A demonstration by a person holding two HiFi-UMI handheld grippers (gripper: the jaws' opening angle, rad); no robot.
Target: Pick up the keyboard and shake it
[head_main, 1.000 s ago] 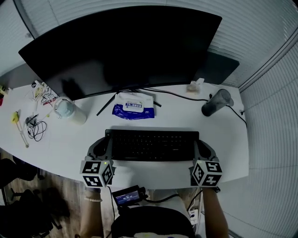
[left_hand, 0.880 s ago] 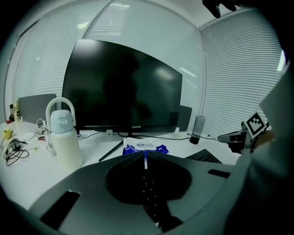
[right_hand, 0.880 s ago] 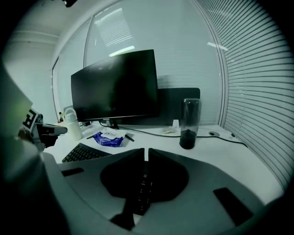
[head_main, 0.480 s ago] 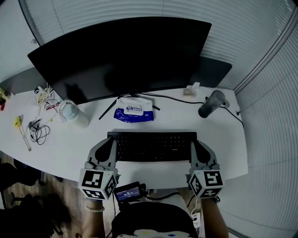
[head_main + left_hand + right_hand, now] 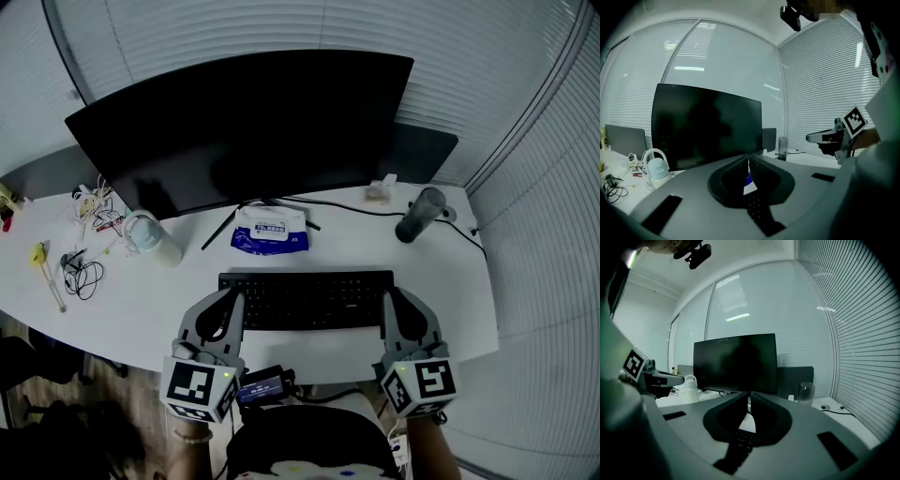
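keyboard (image 5: 307,299) gripped both ends: left gripper (image 5: 228,311) clenched on 9 o'clock end, right gripper (image 5: 390,311) clenched on 3 o'clock end; wipes pack (image 5: 269,231) at 12 o'clock.

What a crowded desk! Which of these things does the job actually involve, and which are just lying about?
In the job: flat black keyboard, gripped at its ends by the left tool and right tool.

Lying about: wide black monitor, blue wipes packet, dark tumbler, white rounded container, tangled black cables.
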